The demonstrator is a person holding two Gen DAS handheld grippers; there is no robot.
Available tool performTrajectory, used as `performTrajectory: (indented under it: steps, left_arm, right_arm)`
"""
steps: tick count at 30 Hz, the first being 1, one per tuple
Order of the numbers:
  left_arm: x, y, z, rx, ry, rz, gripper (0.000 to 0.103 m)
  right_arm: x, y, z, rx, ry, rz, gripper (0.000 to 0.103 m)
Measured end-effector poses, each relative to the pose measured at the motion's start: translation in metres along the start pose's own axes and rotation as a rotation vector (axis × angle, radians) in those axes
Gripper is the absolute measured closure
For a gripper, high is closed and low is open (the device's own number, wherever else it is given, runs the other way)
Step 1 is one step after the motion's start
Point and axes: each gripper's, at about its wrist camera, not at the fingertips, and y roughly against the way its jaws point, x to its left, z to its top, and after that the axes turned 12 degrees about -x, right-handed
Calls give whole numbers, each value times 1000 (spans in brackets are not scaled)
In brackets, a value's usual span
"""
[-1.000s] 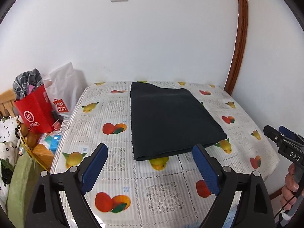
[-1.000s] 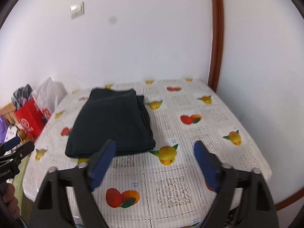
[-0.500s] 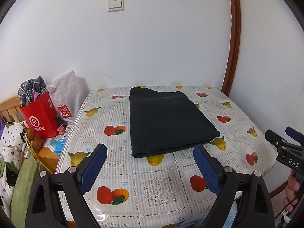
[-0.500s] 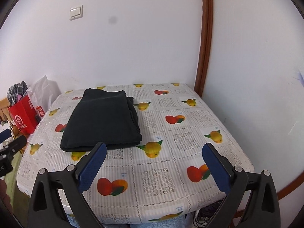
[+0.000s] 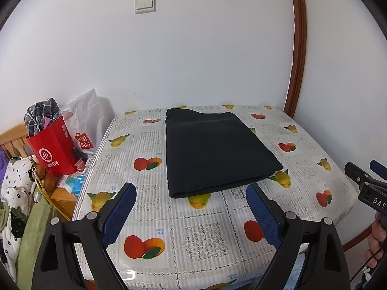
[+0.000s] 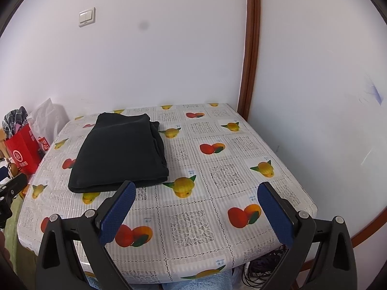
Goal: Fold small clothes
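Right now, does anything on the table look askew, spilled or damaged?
Nothing stands out. The dark folded garment lies flat on the fruit-print tablecloth; its layered right edge is slightly uneven. Both grippers are open and clear of it.

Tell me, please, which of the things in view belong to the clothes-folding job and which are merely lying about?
Belonging to the job:
- dark folded garment, lying on the table
- left gripper, open, holding nothing
- right gripper, open, holding nothing
- table with the fruit-print cloth

Just lying about:
- red paper bag
- white plastic bag
- light switch
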Motion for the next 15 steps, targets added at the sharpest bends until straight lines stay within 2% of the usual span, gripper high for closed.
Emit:
performTrajectory:
  steps: [15]
  left_arm:
    - [0,-1,-2,2,3,-5,11]
  right_arm:
    - [4,1,-2,-2,3,-1,4]
